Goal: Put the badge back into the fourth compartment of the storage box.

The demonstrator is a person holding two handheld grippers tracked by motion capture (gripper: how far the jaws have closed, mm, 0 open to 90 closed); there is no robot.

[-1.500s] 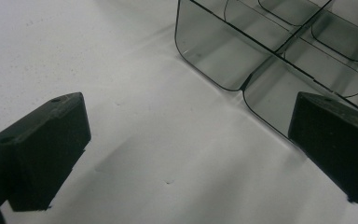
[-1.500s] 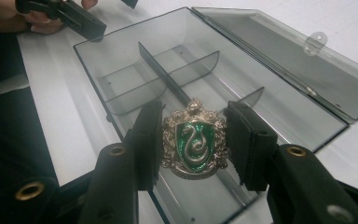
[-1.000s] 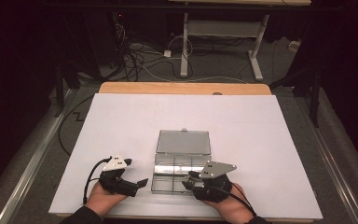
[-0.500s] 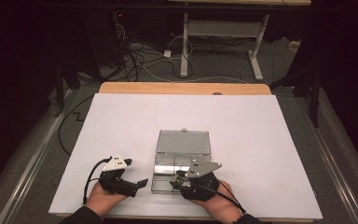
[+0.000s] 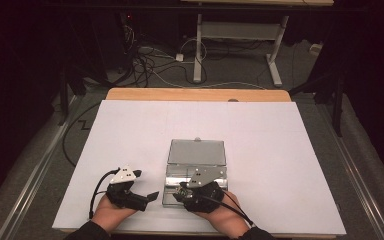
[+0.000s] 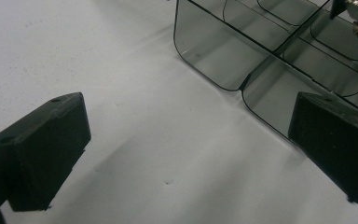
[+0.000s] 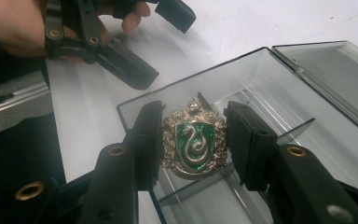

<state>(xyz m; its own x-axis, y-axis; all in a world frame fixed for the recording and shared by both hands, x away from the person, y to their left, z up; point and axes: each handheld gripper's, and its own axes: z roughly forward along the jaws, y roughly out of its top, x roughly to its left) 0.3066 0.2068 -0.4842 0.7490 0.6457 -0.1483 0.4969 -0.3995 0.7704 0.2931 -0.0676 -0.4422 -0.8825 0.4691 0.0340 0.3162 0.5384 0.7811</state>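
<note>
A clear plastic compartment box (image 5: 170, 199) lies open on the white table, its lid (image 5: 196, 152) flat behind it. My right gripper (image 5: 181, 192) hangs over the box's near left part. Its jaws are shut on a silver crest badge (image 7: 195, 140) with a green snake shield, held upright above a compartment (image 7: 242, 196). My left gripper (image 5: 146, 185) rests on the table just left of the box, open with nothing between its jaws (image 6: 186, 140). In the right gripper view the left gripper (image 7: 156, 42) sits beyond the box's corner.
The white table sheet (image 5: 280, 140) spreads wide around the box, with a wooden edge (image 5: 195, 94) at the far side. Beyond the table, cables (image 5: 155, 65) and a desk frame (image 5: 235, 35) stand on the dark floor. Box dividers (image 6: 279, 46) lie close to the left gripper.
My right gripper has slid to the left over the box's near side, carrying the badge toward the left gripper. The left gripper has stayed put.
</note>
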